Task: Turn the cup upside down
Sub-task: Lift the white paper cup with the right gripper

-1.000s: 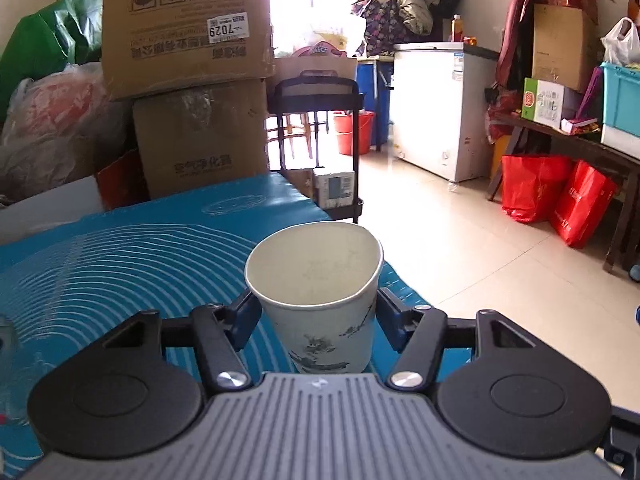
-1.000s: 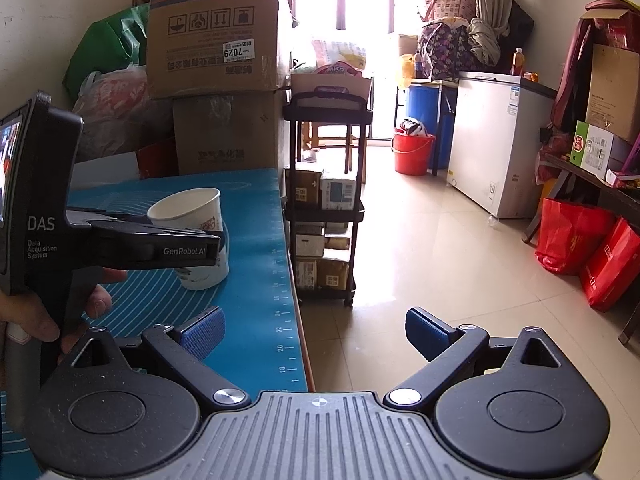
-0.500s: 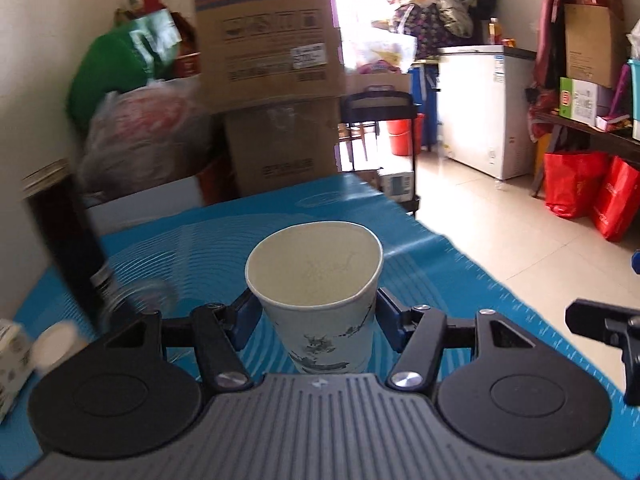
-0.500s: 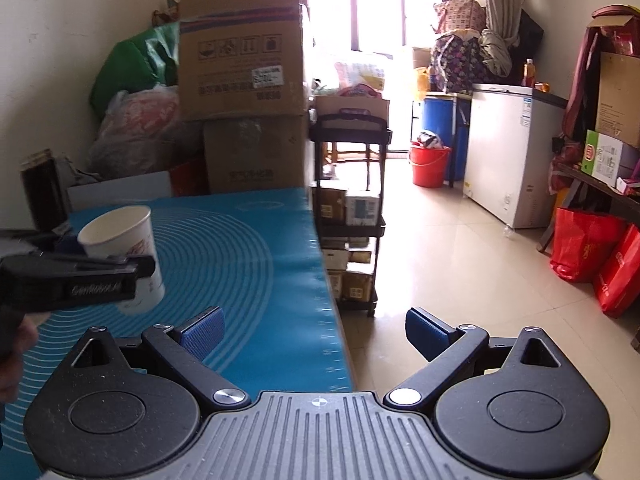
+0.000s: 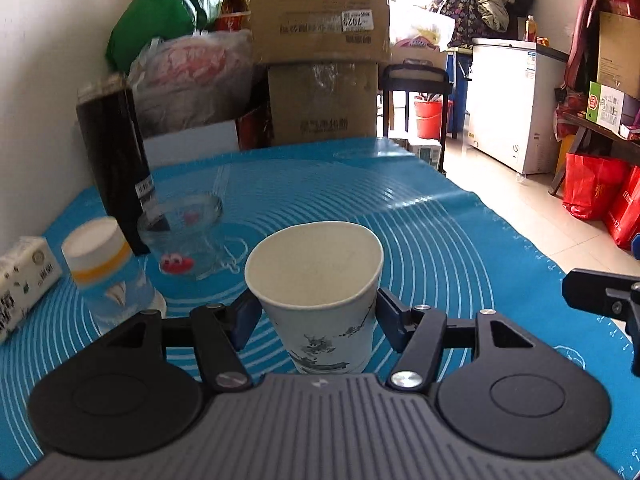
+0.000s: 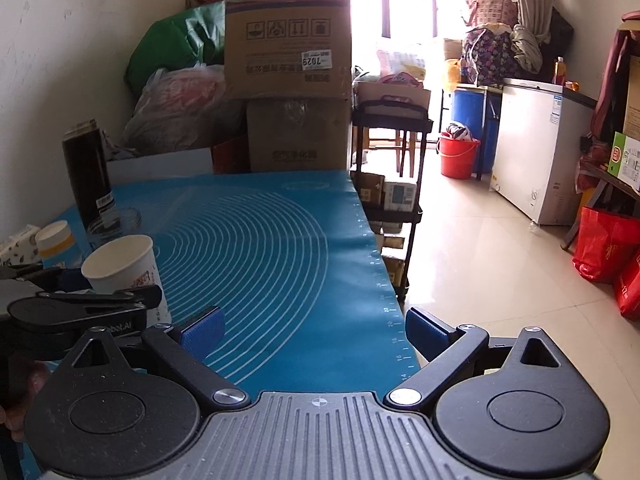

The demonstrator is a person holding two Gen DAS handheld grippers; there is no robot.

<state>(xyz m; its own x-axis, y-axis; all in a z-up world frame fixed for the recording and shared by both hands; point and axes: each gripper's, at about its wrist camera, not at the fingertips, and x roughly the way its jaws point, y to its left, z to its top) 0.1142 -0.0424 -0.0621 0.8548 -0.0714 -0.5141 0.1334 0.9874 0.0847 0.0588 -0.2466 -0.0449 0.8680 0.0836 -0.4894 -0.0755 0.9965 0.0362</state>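
Observation:
A white paper cup (image 5: 320,292) with a blue ink print stands upright, mouth up, between the blue pads of my left gripper (image 5: 314,316), which is shut on it above the blue mat (image 5: 420,240). In the right wrist view the same cup (image 6: 126,268) shows at the left, held by the left gripper's black fingers (image 6: 80,308). My right gripper (image 6: 314,330) is open and empty over the mat's right edge.
A glass cup (image 5: 186,232), a white-lidded jar with a yellow band (image 5: 104,268), a tall dark bottle (image 5: 114,156) and a tissue pack (image 5: 24,276) stand at the mat's left. Cardboard boxes (image 5: 320,60) and a black trolley (image 6: 390,184) lie beyond.
My left gripper has swung left with the cup, bringing the bottle, jar and glass into view. The right gripper has turned left too, over the mat edge.

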